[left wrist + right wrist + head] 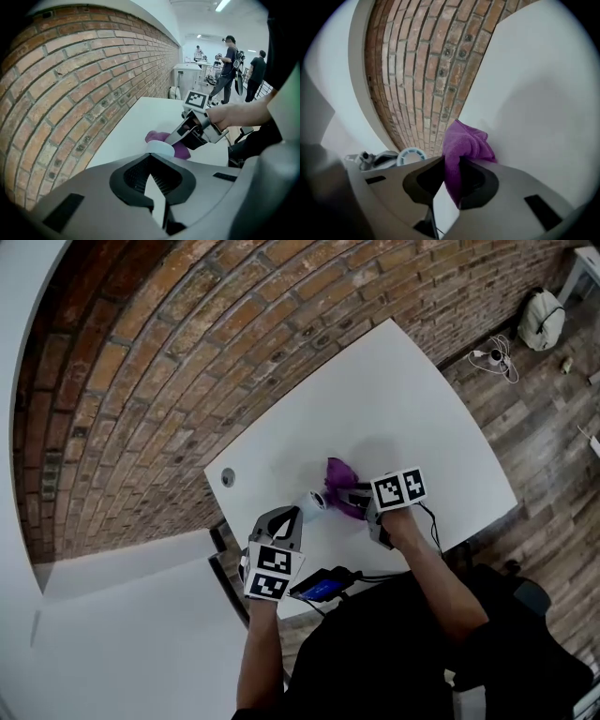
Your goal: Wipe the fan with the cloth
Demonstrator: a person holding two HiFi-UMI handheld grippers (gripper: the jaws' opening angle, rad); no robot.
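A small white fan (pixel 312 503) with a round pale-blue head (pixel 161 147) sits at the tips of my left gripper (pixel 292 514), whose jaws are shut on the white part below the head. My right gripper (pixel 354 502) is shut on a purple cloth (pixel 339 484), which hangs from its jaws (pixel 461 145) just beside the fan. In the right gripper view the fan (pixel 411 155) shows to the left of the cloth. In the left gripper view the right gripper (pixel 185 136) holds the cloth (pixel 180 150) right behind the fan head, close to or touching it.
The white table (pixel 403 399) stands against a curved brick wall (pixel 187 352) and has a round cable hole (pixel 228 477). A phone (pixel 319 587) with a cable lies at its near edge. A backpack (pixel 541 320) sits on the wooden floor. People (pixel 229 56) stand far behind.
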